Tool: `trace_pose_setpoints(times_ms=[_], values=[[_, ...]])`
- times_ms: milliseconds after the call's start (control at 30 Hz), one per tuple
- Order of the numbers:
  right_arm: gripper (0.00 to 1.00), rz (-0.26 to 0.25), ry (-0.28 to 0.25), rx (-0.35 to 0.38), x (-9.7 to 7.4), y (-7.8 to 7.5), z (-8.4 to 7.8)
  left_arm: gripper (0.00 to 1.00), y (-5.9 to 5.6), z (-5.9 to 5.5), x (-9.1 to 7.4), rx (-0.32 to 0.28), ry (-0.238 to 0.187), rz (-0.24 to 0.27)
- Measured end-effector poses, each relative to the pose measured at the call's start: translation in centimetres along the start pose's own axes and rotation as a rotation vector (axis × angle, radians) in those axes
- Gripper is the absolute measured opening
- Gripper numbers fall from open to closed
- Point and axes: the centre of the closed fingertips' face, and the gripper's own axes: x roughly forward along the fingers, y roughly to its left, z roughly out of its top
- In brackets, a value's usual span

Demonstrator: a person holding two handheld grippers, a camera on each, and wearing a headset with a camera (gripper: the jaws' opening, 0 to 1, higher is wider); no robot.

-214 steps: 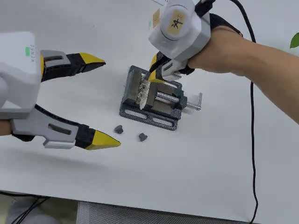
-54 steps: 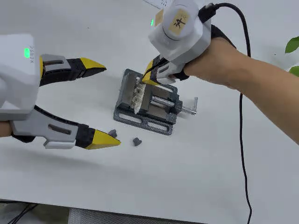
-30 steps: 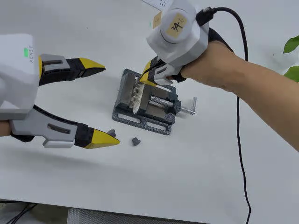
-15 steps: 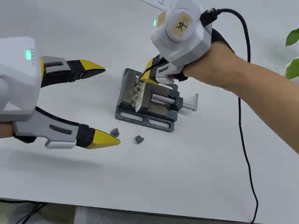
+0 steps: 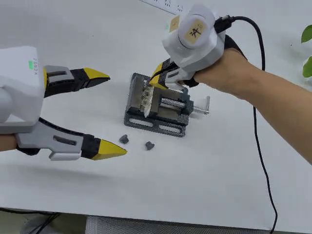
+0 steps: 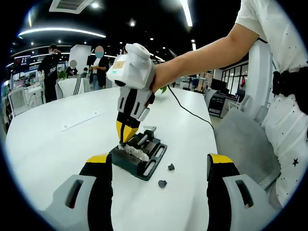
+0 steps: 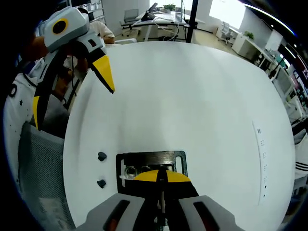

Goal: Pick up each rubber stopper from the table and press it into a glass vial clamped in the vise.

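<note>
Near stopper [image 5: 124, 139] and far stopper [image 5: 149, 145]: small dark rubber plugs, loose on the white table [image 5: 204, 185]. Both lie just ahead of the left gripper [image 5: 106, 113], off its lower fingertip and outside the gap between the fingers. They're well apart from the right gripper's tips, near the vise base but not touching it.

Handling, my read: light, soft and grippy. They won't slip, but will squash, and could tip or roll if pinched off-centre. Grab across the wider end and leave the narrow end free to enter the vial. Which end is up now is too small to tell.

Glass vials [image 5: 145, 97]: clear, in a row, clamped in the vise [image 5: 161, 117], directly under the right gripper's tips. Fragile, so push straight down with no side load. Can't tell how many are already plugged.

Right gripper [image 7: 159, 175]: fingers closed tip to tip, pointing down at the vial row. Can't tell if they're touching the mouths or just above them. Nothing visible between the tips; a stopper under them would be hidden.

Left gripper: fingers spread wide, empty, aimed toward the vise.

Vise is dark metal, with its screw handle on the side away from the left fingers.
</note>
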Motion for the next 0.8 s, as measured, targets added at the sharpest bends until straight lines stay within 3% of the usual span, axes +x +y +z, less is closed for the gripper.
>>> trace_pose_setpoints(times_ms=[333,633,800], values=[[0.0,-0.018,-0.044,0.021,-0.4,-0.2,0.1,0.79,-0.1,0.0,-0.4,0.003,0.017,0.009],[0.05,-0.07,-0.145,0.083,-2.8,-0.9,0.7,0.79,-0.3,0.1,-0.6,0.009,0.029,0.011],[0.1,-0.099,-0.209,0.116,-5.1,-0.6,0.6,0.79,-0.4,-0.1,-0.7,0.018,0.045,0.007]])
